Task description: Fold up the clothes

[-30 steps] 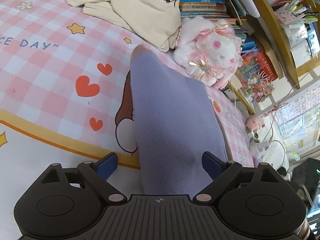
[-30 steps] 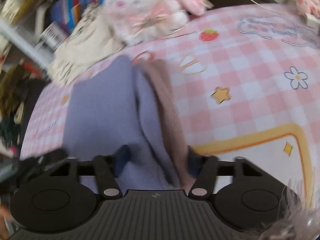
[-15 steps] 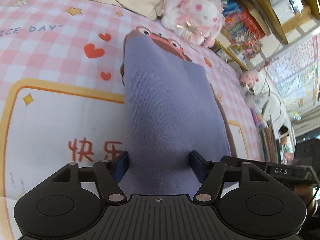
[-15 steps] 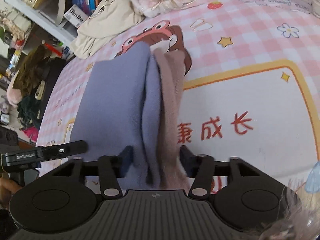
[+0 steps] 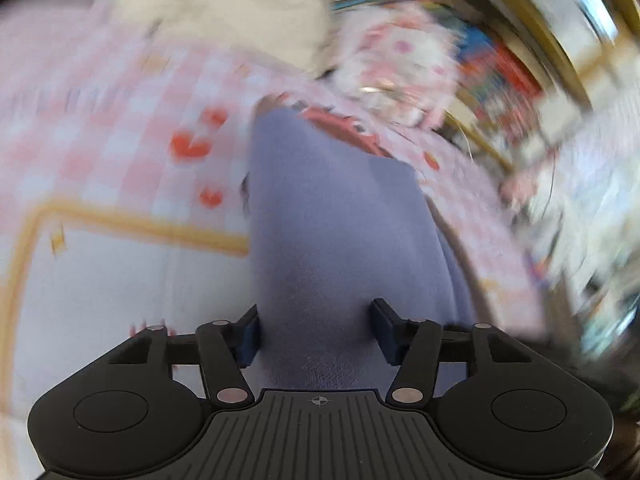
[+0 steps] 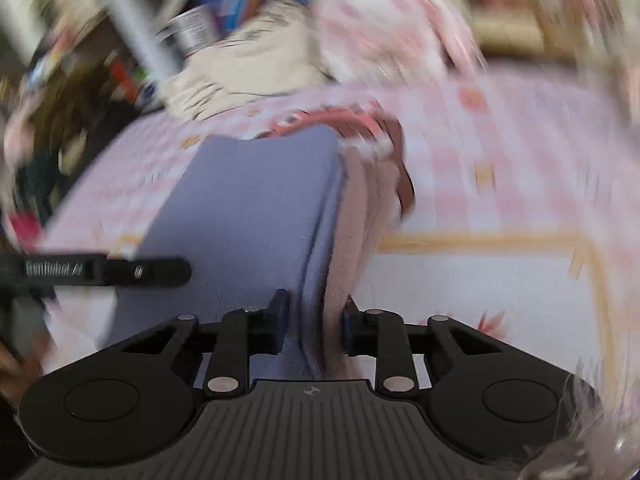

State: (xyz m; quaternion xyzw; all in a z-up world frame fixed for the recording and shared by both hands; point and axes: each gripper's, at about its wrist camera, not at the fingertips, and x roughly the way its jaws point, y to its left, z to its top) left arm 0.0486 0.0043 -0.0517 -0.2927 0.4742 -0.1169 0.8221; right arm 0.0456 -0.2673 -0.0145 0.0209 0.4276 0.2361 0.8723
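- Lavender garment (image 5: 332, 216) fills the centre of the left wrist view, running from the lower middle up towards the blurred plush toy (image 5: 400, 60) at upper right. It lies over a pink checked bed cover (image 5: 100, 128). The left gripper (image 5: 314, 330) has its jaws pinching the cloth's near end. The whole frame is smeared, so a fast swing could pull the fabric out of that pinch.
- In the right wrist view, the garment (image 6: 248, 200) sits centre left, with a pinkish-beige layer (image 6: 360, 208) along its right edge. The right gripper (image 6: 314, 322) has its jaws pressed on both layers, bunched. The thin beige layer could slide free and skew the fold. The left gripper's black body (image 6: 120, 272) is close at the left edge; the two could knock together.
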